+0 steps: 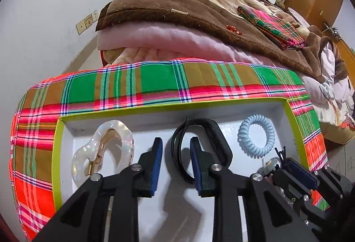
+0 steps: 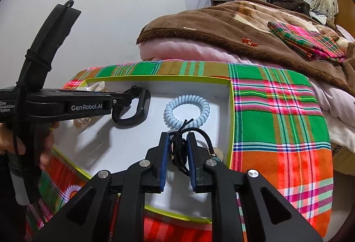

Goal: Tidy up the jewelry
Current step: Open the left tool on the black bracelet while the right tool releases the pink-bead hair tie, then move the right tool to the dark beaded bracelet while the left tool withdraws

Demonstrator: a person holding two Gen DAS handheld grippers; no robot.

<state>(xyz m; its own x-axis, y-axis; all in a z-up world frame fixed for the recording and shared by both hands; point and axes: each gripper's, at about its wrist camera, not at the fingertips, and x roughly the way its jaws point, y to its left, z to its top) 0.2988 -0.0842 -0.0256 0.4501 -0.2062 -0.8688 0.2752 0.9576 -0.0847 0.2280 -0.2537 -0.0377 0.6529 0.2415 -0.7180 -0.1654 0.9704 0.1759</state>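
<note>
The right tongs (image 2: 176, 154) were clenched on a black cord necklace (image 2: 177, 148), hanging it over the tray's (image 2: 229, 95) near right corner, just near of the blue coil tie (image 2: 187, 111). The left tongs (image 1: 176, 161) stood released beside the black band (image 1: 218, 142).

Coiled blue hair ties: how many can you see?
2. One coiled blue hair tie lies inside the white box; a second peeks out on the plaid cloth outside it. Others may be hidden.
</note>
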